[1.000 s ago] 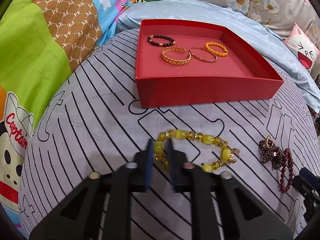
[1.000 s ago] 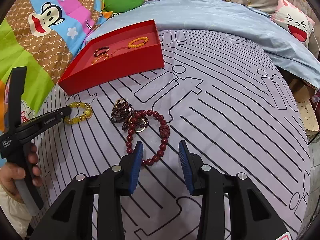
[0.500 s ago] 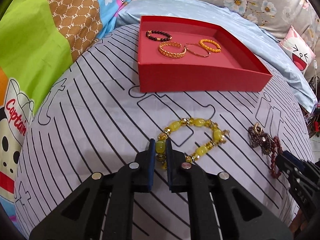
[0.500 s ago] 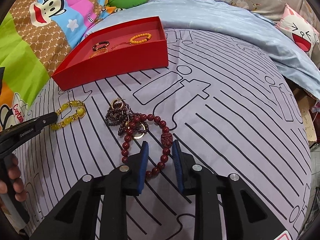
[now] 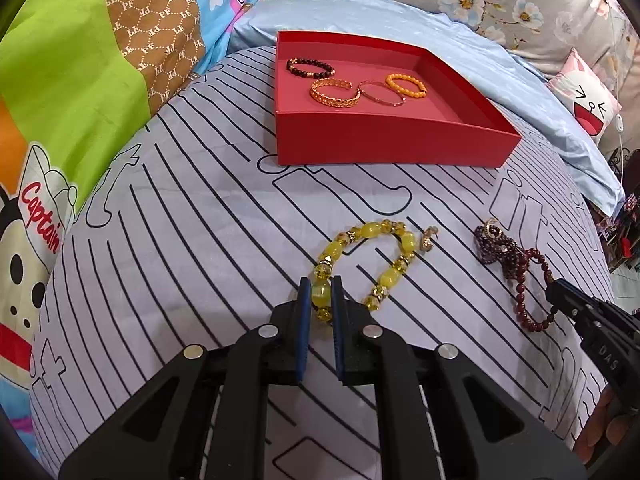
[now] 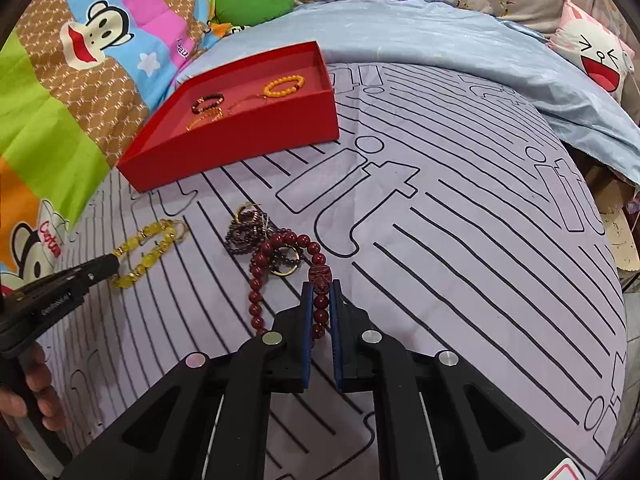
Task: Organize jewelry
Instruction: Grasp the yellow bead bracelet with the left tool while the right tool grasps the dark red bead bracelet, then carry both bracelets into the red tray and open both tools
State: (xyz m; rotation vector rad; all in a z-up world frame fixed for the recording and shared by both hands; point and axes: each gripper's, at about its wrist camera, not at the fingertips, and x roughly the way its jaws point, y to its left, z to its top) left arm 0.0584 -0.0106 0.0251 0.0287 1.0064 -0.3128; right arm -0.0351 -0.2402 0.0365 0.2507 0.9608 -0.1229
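Note:
A yellow bead bracelet (image 5: pixel 368 232) lies on the striped bedsheet, and my left gripper (image 5: pixel 320 286) is shut on one of its beads at the near end. My right gripper (image 6: pixel 320 290) has its jaws closing tight on the dark red bead bracelet (image 6: pixel 256 292), with beads pinched between the blue pads just below the carved bead. The rest of that bracelet overlaps a tangled heap of dark jewellery (image 6: pixel 248 228). Beyond stands the red box (image 5: pixel 392 144), holding a dark bead bracelet (image 5: pixel 310 68), a gold bangle (image 5: pixel 334 94), a thin bangle (image 5: pixel 380 94) and an orange bead bracelet (image 5: pixel 406 86).
A cartoon-print quilt (image 5: pixel 80 80) rises along the left of the bed. A blue sheet (image 6: pixel 440 32) and a cat-face cushion (image 6: pixel 592 56) lie behind and to the right. A person's hand (image 6: pixel 24 392) holds the left gripper's handle.
The right jaws went from wide apart to closed on the red bracelet's beads. The left gripper, still holding the yellow bracelet, drew back from the red box, dragging the bracelet along.

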